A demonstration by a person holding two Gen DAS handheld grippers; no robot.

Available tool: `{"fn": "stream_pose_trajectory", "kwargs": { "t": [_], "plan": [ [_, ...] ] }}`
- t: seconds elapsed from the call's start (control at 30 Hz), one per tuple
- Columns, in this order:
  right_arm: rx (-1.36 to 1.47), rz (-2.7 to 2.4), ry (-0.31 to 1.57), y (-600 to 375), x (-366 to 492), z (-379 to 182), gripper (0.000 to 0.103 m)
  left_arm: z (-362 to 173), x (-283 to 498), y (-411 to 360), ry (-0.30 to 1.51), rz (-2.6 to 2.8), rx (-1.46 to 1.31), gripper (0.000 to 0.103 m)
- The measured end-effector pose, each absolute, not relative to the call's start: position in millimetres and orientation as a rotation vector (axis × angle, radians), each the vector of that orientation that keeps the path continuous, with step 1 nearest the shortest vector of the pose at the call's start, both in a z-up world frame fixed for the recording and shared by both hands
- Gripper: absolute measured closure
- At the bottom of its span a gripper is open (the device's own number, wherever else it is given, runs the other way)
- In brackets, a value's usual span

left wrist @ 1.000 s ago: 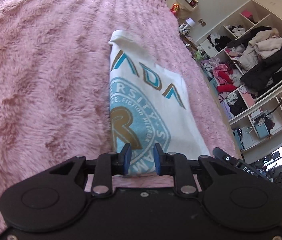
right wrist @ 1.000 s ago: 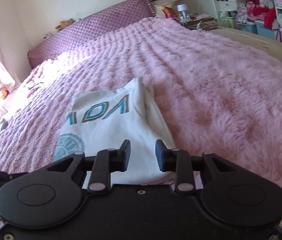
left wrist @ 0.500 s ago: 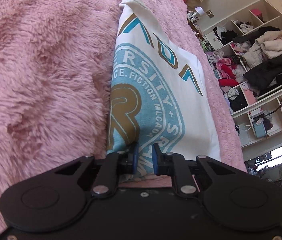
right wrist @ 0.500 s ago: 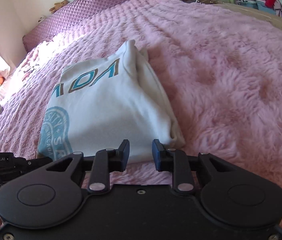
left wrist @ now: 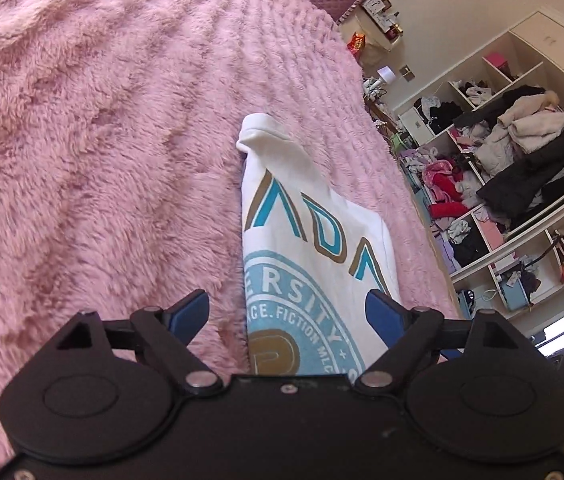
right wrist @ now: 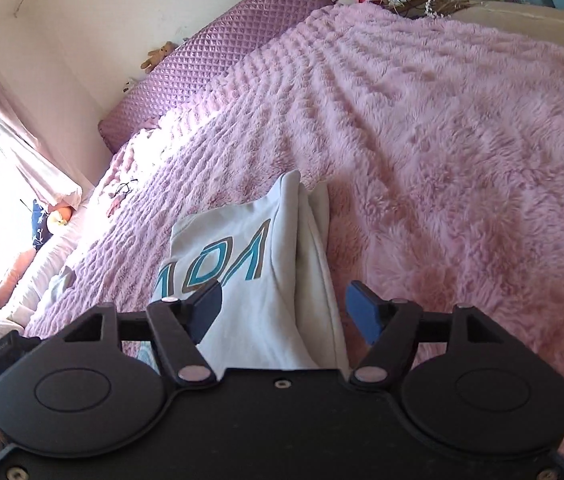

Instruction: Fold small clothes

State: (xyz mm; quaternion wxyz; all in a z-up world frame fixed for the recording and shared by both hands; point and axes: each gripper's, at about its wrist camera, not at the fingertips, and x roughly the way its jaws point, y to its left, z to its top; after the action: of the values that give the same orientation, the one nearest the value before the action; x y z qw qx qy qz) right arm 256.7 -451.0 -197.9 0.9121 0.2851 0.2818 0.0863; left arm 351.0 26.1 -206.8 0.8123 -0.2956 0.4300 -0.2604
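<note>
Both claws just popped wide, nothing pinched. Left view: left claw [left wrist: 286, 309] straddles the near edge of the folded white shirt [left wrist: 302, 240], lying flat on the pink bed [left wrist: 101, 160]. Right view: right claw [right wrist: 282, 306] spans the shirt's [right wrist: 249, 280] layered side, probably letting the fold settle.

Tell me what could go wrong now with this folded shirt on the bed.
The white T-shirt lies on a fluffy pink blanket; dragging it could undo the fold. The loose layers at its side might slip apart. Both the left gripper and right gripper, jaws just opened, could snag fabric.
</note>
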Motion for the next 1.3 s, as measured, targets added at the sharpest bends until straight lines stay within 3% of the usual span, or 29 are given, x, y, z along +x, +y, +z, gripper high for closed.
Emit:
{"fn": "stream_pose_trajectory", "kwargs": {
  "t": [0.23,0.53,0.8,0.9,0.97,1.0,1.07,1.1,1.23,1.3],
  "plan": [
    [0.776,0.266,0.748,-470.9,312.3,-240.3,0.031,-244.9,383.1,11.2,1.004,-0.564,-0.648,0.018],
    [0.886,0.472,0.773,-451.5,354.6,-261.3,0.020,-266.5,431.2,-38.9,1.085,-0.698,-0.789,0.018],
    [0.827,0.476,0.800,-429.9,371.1,-271.7,0.020,-271.3,439.0,-60.2,1.088,-0.703,-0.742,0.016],
    [0.824,0.465,0.804,-429.2,371.0,-271.4,0.021,-270.3,440.5,-61.9,1.099,-0.686,-0.731,0.020],
    [0.818,0.445,0.806,-427.5,371.7,-270.0,0.022,-270.5,441.3,-62.3,1.113,-0.646,-0.715,0.031],
    [0.809,0.432,0.808,-425.3,372.3,-268.9,0.023,-270.1,441.7,-61.6,1.121,-0.622,-0.703,0.044],
    [0.767,0.397,0.813,-419.1,372.3,-264.7,0.032,-269.7,441.8,-60.5,1.133,-0.599,-0.696,0.050],
    [0.730,0.359,0.827,-415.9,373.4,-262.5,0.049,-269.9,441.3,-60.5,1.136,-0.587,-0.697,0.055],
    [0.740,0.309,0.814,-413.2,371.9,-256.5,0.067,-257.7,437.9,-69.5,1.132,-0.541,-0.632,0.061],
    [0.756,0.288,0.814,-412.9,372.0,-253.7,0.070,-248.7,435.3,-78.4,1.118,-0.518,-0.579,0.063]
  ]
}}
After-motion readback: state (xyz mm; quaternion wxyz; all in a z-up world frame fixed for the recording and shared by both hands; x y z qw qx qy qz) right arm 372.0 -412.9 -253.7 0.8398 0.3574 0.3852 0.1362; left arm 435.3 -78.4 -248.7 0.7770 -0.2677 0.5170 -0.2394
